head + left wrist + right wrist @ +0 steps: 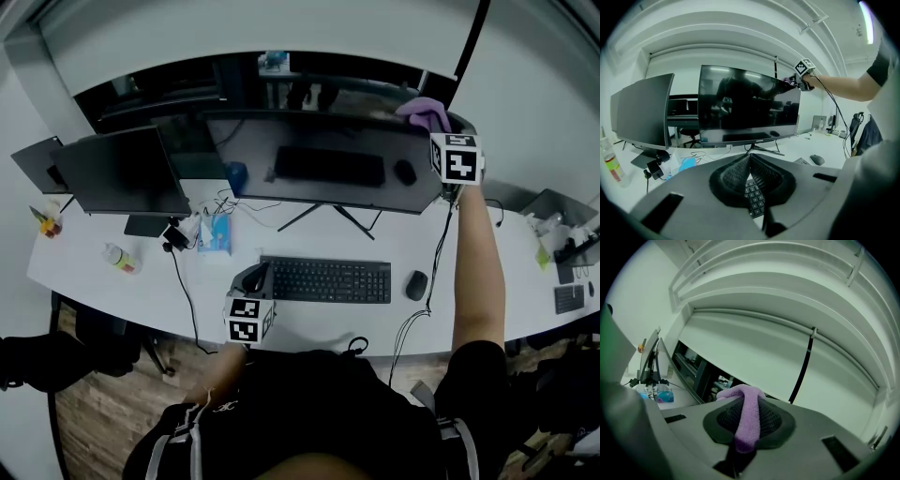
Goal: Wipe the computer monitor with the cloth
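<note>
The right gripper's (747, 404) jaws pinch the purple cloth (424, 114) on the monitor's (328, 164) top edge, at its right corner. The left gripper (750, 161), jaws closed and empty, hangs in front of the monitor's left half, above the bench (112, 291).

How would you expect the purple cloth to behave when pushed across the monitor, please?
Probably floppy: the cloth bends limply over the closed jaws and bunches at the top edge of the monitor. Its fuzzy pile suggests it is light and should drag softly rather than slip.

white desk (112, 295) bears curved monitor (323, 167), side monitor (122, 173), keyboard (325, 279), mouse (416, 285)
</note>
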Demonstrator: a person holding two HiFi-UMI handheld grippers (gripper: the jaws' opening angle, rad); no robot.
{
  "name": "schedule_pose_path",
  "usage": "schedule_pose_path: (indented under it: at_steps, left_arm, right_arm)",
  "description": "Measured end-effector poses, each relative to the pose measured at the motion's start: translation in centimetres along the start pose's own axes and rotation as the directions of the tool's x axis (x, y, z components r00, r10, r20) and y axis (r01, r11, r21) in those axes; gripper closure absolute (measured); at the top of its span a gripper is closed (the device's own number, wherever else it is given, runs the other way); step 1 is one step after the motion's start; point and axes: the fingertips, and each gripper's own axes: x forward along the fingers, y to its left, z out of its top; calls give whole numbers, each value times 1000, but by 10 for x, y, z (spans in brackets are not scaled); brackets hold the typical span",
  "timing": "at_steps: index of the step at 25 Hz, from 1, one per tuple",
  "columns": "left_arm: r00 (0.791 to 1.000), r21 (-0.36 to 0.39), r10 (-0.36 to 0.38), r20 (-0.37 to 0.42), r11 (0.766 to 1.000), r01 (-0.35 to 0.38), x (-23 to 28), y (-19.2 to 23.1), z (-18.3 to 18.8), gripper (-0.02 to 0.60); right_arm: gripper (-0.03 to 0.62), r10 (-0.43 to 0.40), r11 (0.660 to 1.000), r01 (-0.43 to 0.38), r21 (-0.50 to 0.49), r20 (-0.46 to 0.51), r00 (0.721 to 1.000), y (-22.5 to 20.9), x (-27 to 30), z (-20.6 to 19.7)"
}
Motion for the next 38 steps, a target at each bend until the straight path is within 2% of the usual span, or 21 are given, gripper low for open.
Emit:
schedule_pose_path:
  at_steps: [15, 26, 29, 35, 37, 38]
  left_arm:
    - [1000, 6, 17, 13, 1000, -17, -12, -5, -1, 568]
    - [1000, 20, 20, 7, 1000, -20, -14, -17, -4, 568]
    - [1000, 27, 20, 4, 999, -20, -14, -18, -3, 568]
    - [1000, 39, 9, -1, 999, -9, -10, -24, -3, 568]
    - [1000, 46, 2, 2, 999, -2, -8, -27, -1, 568]
    - [1000, 50, -2, 3, 999, 2, -6, -29, 0, 568]
  right_arm:
    - [523, -61, 997, 64, 33, -73, 995, -46, -7, -23]
    - [523, -134, 987, 138, 82, -57, 989, -86, -15, -40]
    - [522, -146, 977, 149, 154, -32, 989, -99, -18, -45]
    - [522, -88, 937, 48, 346, 101, 991, -107, -28, -46]
    - [522, -80, 886, -3, 463, 161, 984, -114, -31, -47]
    - [522, -81, 843, -33, 537, 187, 979, -118, -32, -50]
